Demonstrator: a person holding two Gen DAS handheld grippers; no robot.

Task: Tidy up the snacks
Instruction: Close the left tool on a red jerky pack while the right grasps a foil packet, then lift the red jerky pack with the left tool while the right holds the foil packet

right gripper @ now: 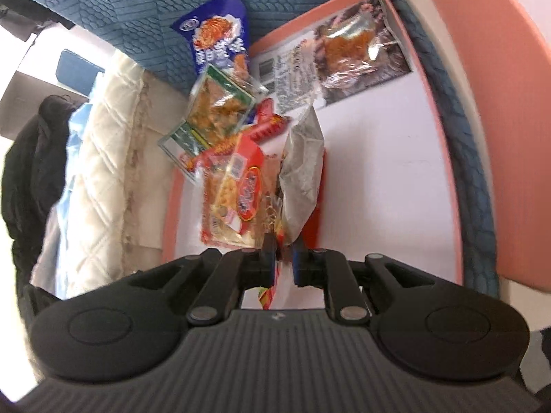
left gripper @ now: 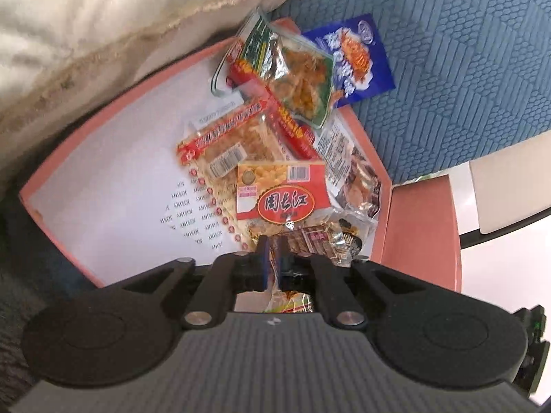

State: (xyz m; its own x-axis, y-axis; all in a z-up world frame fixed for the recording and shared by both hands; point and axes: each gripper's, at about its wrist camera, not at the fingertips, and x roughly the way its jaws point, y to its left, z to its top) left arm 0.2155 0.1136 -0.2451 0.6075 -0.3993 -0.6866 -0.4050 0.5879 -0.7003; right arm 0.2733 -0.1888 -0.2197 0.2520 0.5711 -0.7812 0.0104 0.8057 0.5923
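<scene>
A pink box (left gripper: 86,110) with a white inside holds several snack packets. My left gripper (left gripper: 273,258) is shut on the edge of a clear crinkly snack packet (left gripper: 330,241) at the near side of the pile. A red-labelled packet (left gripper: 282,191) lies just ahead of it. A green packet (left gripper: 296,75) and a blue packet (left gripper: 358,58) lie at the far end, the blue one on the sofa. My right gripper (right gripper: 284,251) is shut on a silver-backed snack packet (right gripper: 303,168) that stands up over the box (right gripper: 444,172). The red-labelled packet (right gripper: 237,189) lies left of it.
The box rests on a blue patterned sofa (left gripper: 465,51). A cream quilted cushion (left gripper: 86,17) presses on the box's left side. A dark packet with a meat picture (right gripper: 354,51) lies flat in the far corner of the box. A pink chair back (right gripper: 499,69) stands at right.
</scene>
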